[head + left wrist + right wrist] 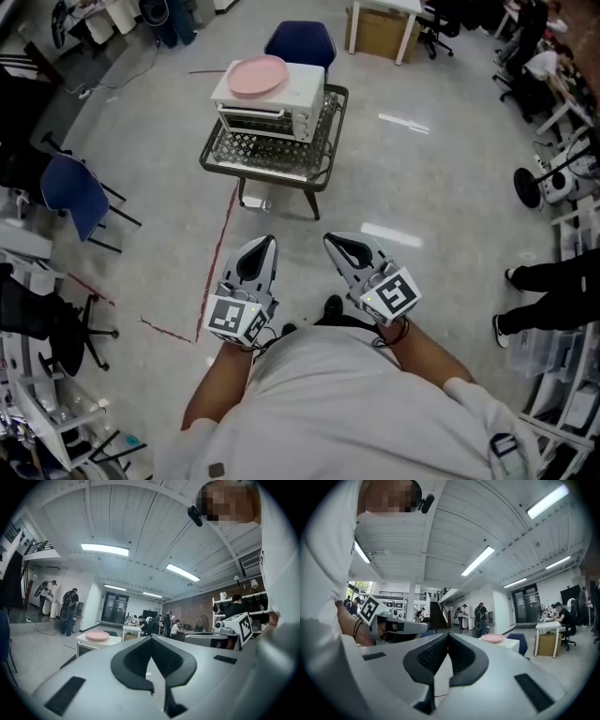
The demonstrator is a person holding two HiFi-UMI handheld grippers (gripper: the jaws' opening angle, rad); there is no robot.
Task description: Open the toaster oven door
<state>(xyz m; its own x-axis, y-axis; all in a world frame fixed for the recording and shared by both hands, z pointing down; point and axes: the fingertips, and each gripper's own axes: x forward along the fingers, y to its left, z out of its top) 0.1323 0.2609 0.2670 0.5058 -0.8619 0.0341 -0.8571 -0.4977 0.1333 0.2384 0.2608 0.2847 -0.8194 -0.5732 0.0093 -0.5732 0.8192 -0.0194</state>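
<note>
- Holding left gripper (266, 244) and right gripper (331, 240) pressed together, pinching nothing, well apart from toaster oven (274, 101).
- Seeing oven sitting toward mesh table's (281, 152) far left corner, door (255, 123) facing this way, pink plate (258, 75) lying on top.
- Expecting stiff hinged door, probably glass; aiming for top-edge handle, too small to confirm; risking light oven sliding.

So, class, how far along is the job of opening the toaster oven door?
Nothing looks done: the toaster oven door looks shut, a pink plate on top. In hand: nothing; the left gripper and right gripper are held near the person's body, jaws together and empty, short of the oven. Left: approach, take the door and pull it open.
</note>
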